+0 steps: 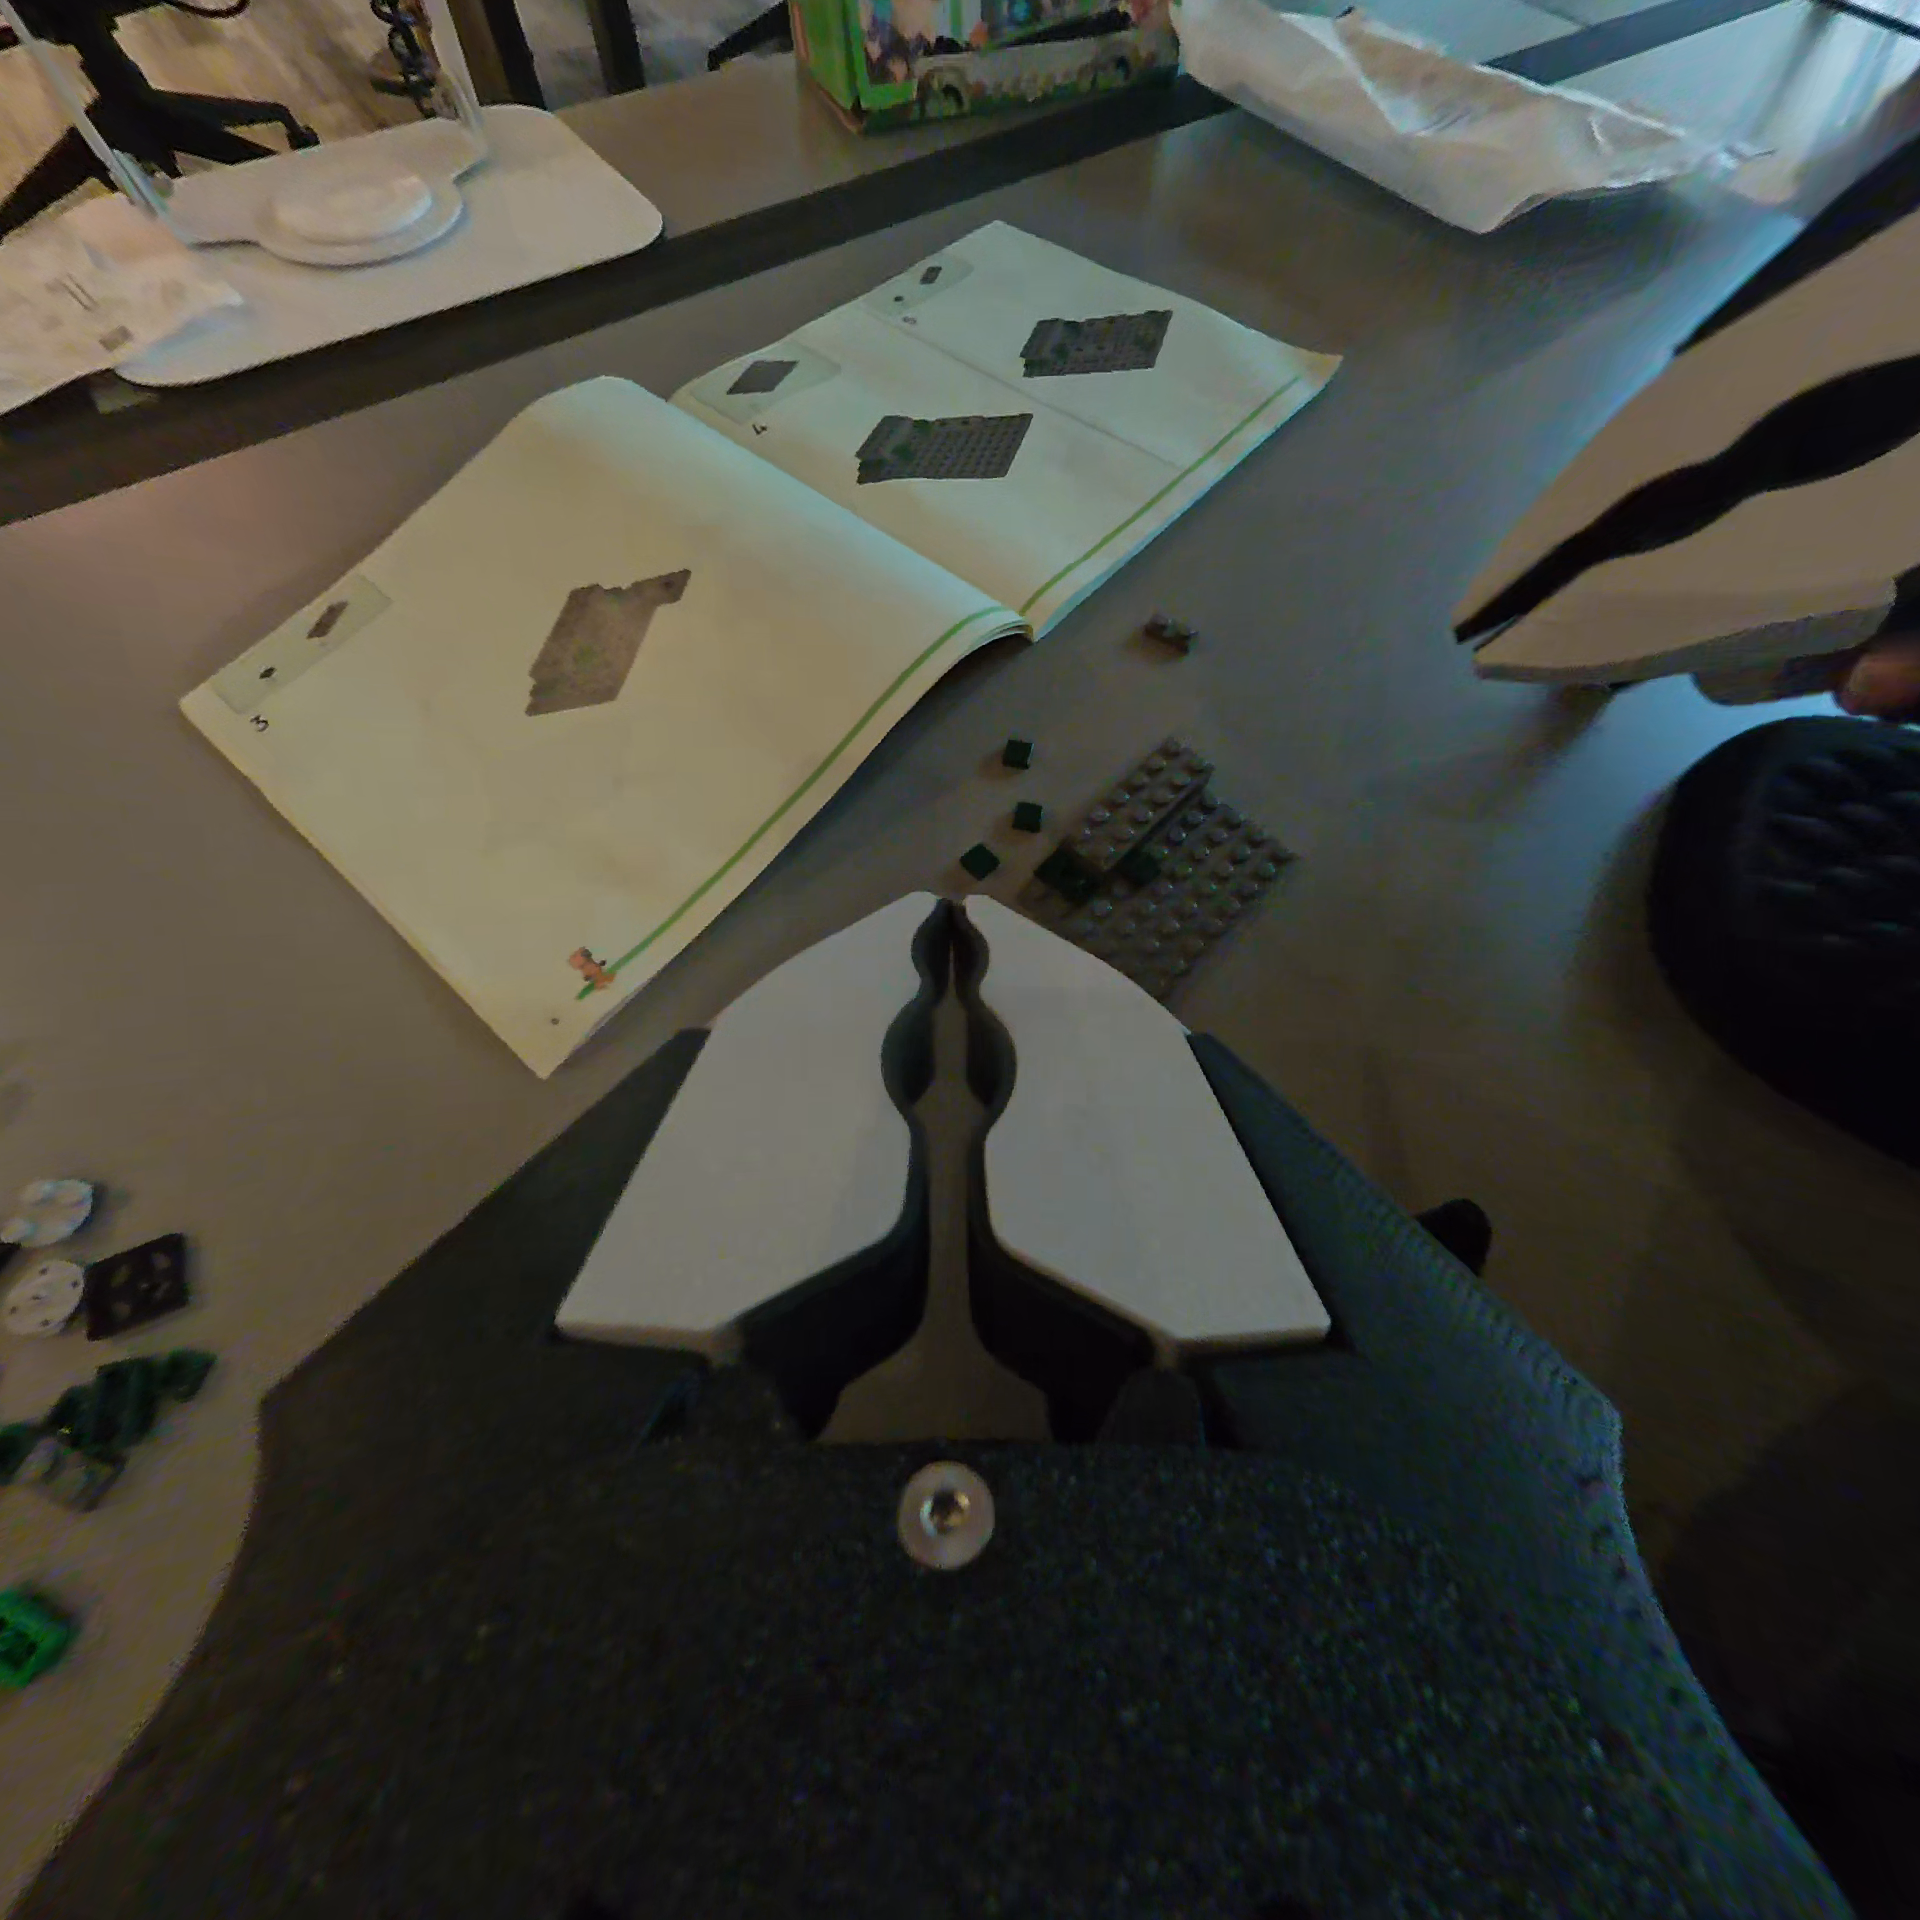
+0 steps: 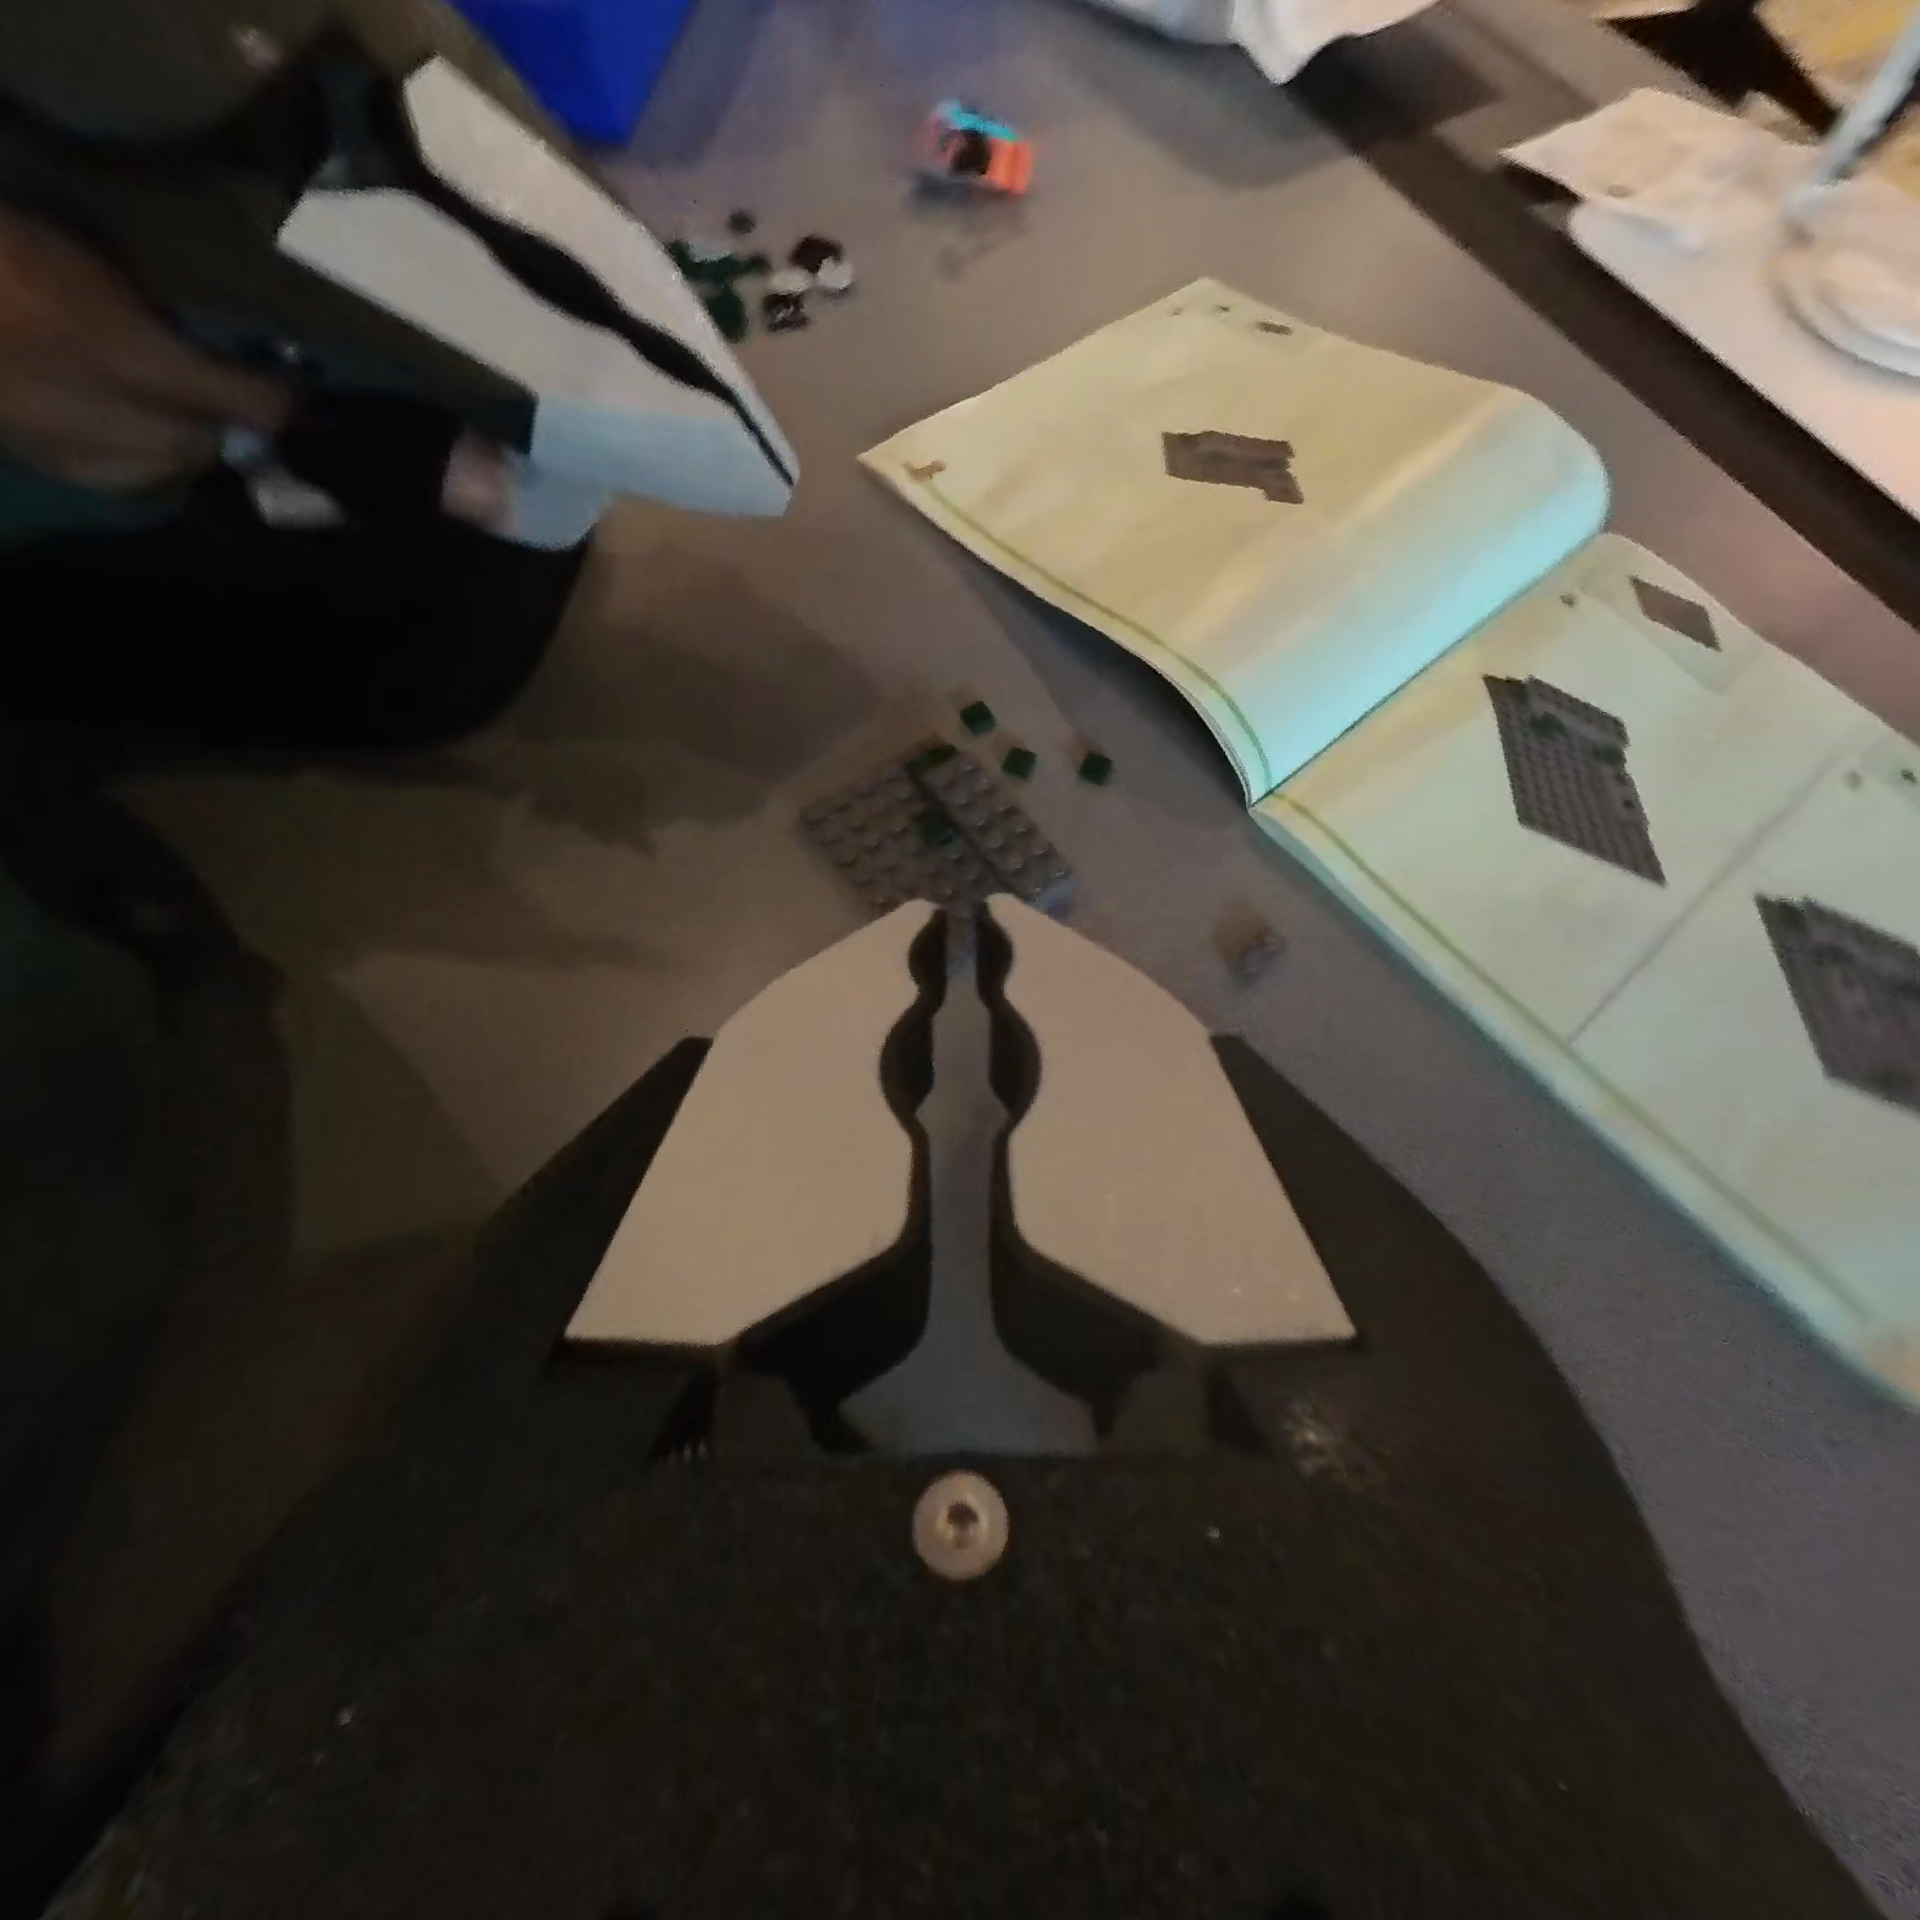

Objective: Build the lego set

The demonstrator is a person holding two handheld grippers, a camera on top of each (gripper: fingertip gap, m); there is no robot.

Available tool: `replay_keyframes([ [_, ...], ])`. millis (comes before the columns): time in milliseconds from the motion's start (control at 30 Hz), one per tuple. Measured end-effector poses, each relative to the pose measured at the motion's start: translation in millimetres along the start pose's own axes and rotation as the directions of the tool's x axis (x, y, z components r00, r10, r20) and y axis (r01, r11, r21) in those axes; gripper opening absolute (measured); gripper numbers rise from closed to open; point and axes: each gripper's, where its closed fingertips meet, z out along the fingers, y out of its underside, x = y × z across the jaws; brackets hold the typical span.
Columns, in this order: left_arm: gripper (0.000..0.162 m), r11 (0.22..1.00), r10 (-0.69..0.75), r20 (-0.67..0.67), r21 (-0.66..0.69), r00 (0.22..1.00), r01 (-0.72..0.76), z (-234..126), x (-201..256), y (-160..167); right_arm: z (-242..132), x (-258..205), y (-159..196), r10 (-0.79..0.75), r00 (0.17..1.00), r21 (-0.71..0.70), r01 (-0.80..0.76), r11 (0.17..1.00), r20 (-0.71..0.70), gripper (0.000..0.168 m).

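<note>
Only an early stage of the build can be made out. A grey baseplate [image 1: 1174,883] lies on the grey table [image 1: 1455,1039], just beside the open instruction booklet [image 1: 644,686], and a grey plate and one or two dark green pieces are seen seated on it. Three small dark green tiles [image 1: 980,859] lie loose between baseplate and booklet, and a small grey piece [image 1: 1171,632] lies apart near the booklet's spine. More unused parts [image 1: 104,1392] are gathered at the left. The left gripper [image 1: 954,906] is held above the table with its jaws closed on nothing. The right gripper [image 2: 964,914] is held over the baseplate's near edge, jaws narrowly parted and apparently empty. Most of the set is judged unbuilt.
</note>
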Motion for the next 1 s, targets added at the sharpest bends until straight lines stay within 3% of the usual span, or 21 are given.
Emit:
replay_keyframes([
  [33,0.000,1.000,0.000,-0.002,-0.002,1.000,0.000,0,1,0,0,0,-1,0.021,1.000,0.008,-0.021,1.000,-0.023,0.001],
  [333,0.000,1.000,0.011,0.004,-0.009,1.000,-0.011,9,-11,3,22,0,-6,0.151,0.978,0.084,-0.140,0.987,-0.145,0.000],
  [633,0.000,0.997,0.074,-0.010,-0.018,0.997,-0.074,25,-52,-16,38,6,-14,0.180,0.973,0.139,-0.159,0.977,-0.148,0.000],
  [1000,0.000,0.980,0.104,-0.127,-0.154,0.986,-0.124,82,-109,-31,35,12,-13,0.208,0.970,0.179,-0.185,0.966,-0.123,0.000],
])
